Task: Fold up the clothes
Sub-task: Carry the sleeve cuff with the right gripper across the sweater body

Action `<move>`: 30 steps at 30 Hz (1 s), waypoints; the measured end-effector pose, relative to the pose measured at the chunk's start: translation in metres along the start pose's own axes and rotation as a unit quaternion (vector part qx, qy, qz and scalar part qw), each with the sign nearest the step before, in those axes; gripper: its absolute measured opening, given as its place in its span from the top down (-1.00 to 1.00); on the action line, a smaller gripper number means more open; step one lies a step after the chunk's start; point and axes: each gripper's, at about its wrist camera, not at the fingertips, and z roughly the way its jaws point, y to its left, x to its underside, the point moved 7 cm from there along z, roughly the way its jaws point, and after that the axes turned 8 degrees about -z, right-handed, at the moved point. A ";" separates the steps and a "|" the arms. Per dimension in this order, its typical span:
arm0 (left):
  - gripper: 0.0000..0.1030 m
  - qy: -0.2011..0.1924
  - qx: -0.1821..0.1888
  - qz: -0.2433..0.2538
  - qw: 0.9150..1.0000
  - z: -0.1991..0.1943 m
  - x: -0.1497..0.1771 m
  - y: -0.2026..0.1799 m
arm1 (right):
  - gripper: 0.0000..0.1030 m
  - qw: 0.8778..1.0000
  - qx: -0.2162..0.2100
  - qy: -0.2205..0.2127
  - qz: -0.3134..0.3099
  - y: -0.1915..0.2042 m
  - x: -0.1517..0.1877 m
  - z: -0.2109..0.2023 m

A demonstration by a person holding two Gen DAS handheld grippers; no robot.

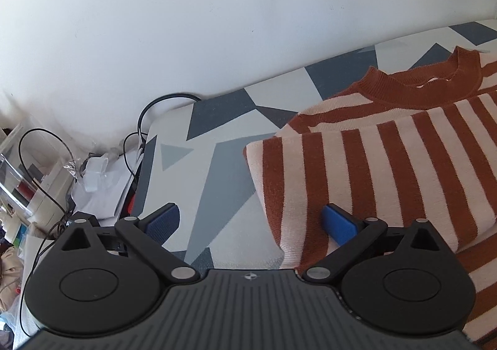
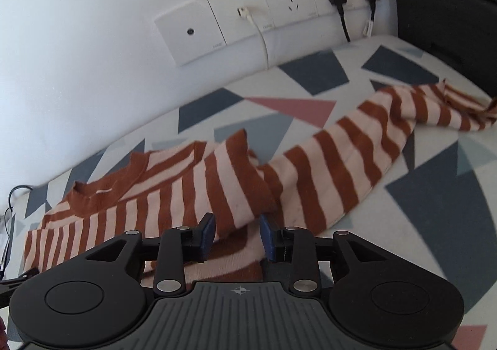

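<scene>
A rust-and-cream striped sweater lies on the table with its left side folded over the body. Its rust collar points toward the wall. My left gripper is open wide at the folded left edge, one blue pad on the cloth, the other over the table. In the right wrist view the sweater shows a folded flap in the middle and a long sleeve stretched out to the right. My right gripper is open, its blue pads either side of the flap's lower edge.
The table has a cover with grey, blue and pink triangles. A white wall with a socket strip and plugged cables stands behind. A black box sits at the far right. Cables and clutter lie off the table's left end.
</scene>
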 end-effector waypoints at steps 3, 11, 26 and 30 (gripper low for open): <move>-0.96 0.003 0.000 -0.002 1.000 0.001 0.000 0.000 | 0.39 0.998 -0.008 0.002 0.056 -0.009 -0.001 0.009; -0.96 0.012 0.000 -0.015 1.000 0.001 0.001 0.001 | 0.65 0.993 -0.020 -0.065 0.100 -0.017 -0.020 -0.005; -0.96 0.025 -0.004 -0.028 0.999 0.000 0.001 0.002 | 0.86 0.984 -0.003 -0.062 -0.169 0.070 -0.015 0.012; -0.96 0.026 -0.005 -0.027 0.999 0.000 0.000 0.002 | 0.84 0.975 -0.017 -0.040 -0.217 0.096 -0.005 0.027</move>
